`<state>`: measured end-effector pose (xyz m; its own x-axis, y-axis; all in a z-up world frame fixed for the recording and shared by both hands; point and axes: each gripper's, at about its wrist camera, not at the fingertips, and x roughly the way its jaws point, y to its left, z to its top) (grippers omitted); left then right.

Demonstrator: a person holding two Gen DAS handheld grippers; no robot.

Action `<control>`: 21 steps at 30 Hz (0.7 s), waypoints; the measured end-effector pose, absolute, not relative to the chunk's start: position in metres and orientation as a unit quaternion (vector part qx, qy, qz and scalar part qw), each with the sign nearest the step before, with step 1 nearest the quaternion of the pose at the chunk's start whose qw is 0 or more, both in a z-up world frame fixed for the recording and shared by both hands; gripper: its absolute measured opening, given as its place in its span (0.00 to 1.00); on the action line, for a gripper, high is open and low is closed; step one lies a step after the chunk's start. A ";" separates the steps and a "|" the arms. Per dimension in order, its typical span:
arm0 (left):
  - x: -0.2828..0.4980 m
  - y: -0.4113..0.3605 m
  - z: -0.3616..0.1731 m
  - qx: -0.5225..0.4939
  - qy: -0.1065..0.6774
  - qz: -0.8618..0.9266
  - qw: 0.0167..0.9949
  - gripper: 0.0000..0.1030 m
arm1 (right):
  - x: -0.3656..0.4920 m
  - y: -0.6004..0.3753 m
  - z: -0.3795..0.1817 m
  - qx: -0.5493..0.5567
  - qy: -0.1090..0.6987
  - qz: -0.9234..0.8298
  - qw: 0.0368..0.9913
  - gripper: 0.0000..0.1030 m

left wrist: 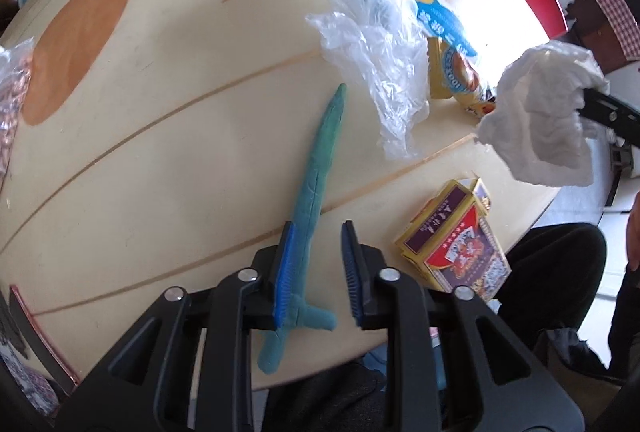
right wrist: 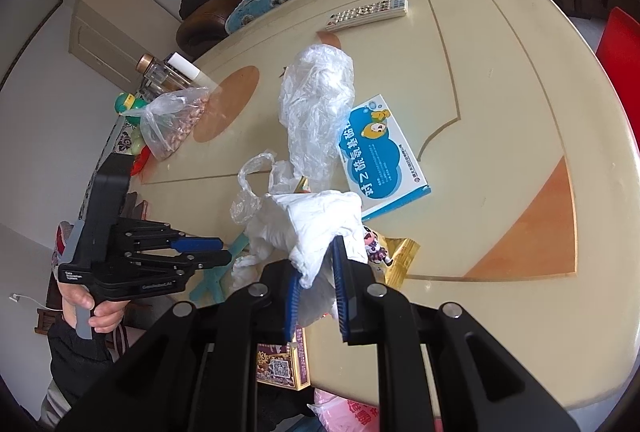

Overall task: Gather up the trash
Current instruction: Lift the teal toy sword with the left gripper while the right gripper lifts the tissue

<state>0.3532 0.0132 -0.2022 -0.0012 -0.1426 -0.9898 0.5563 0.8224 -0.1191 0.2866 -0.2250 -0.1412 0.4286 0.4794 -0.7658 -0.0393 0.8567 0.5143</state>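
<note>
1. Your right gripper (right wrist: 316,296) is clamped on a crumpled white tissue (right wrist: 316,224), which it holds up off the table (right wrist: 500,111).
2. Your left gripper (left wrist: 316,272) has its jaws apart and grips nothing; it hovers low over the near edge of the table.
3. A green toy sword (left wrist: 316,199) lies flat between the left gripper's blue pads (left wrist: 285,272), its hilt toward you.
4. A clear plastic bag (left wrist: 368,31) lies crumpled mid-table, partly over a blue and white box (right wrist: 380,151).
5. A red and gold carton (left wrist: 452,244) sits near the table edge, just right of the sword.
6. A bag of peanuts (right wrist: 176,119) and a remote control (right wrist: 368,13) rest farther off.
</note>
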 end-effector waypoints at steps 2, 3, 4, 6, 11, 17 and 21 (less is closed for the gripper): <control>0.355 0.010 -0.207 0.170 0.660 -0.249 0.688 0.42 | 0.289 -0.225 -0.142 0.215 0.511 0.158 0.817 0.15; 0.357 0.009 -0.210 0.176 0.659 -0.246 0.689 0.45 | 0.289 -0.226 -0.142 0.216 0.511 0.158 0.817 0.15; 0.358 0.009 -0.213 0.178 0.659 -0.248 0.687 0.47 | 0.289 -0.226 -0.143 0.216 0.510 0.157 0.817 0.15; 0.360 0.008 -0.217 0.175 0.664 -0.252 0.682 0.51 | 0.290 -0.226 -0.144 0.218 0.511 0.156 0.816 0.15; 0.360 0.003 -0.223 0.187 0.659 -0.265 0.679 0.55 | 0.291 -0.227 -0.148 0.222 0.514 0.155 0.814 0.15; 0.340 -0.011 -0.223 0.234 0.639 -0.253 0.687 0.50 | 0.292 -0.227 -0.150 0.225 0.514 0.155 0.813 0.15; 0.336 -0.015 -0.218 0.236 0.640 -0.251 0.687 0.21 | 0.291 -0.227 -0.149 0.227 0.513 0.155 0.813 0.15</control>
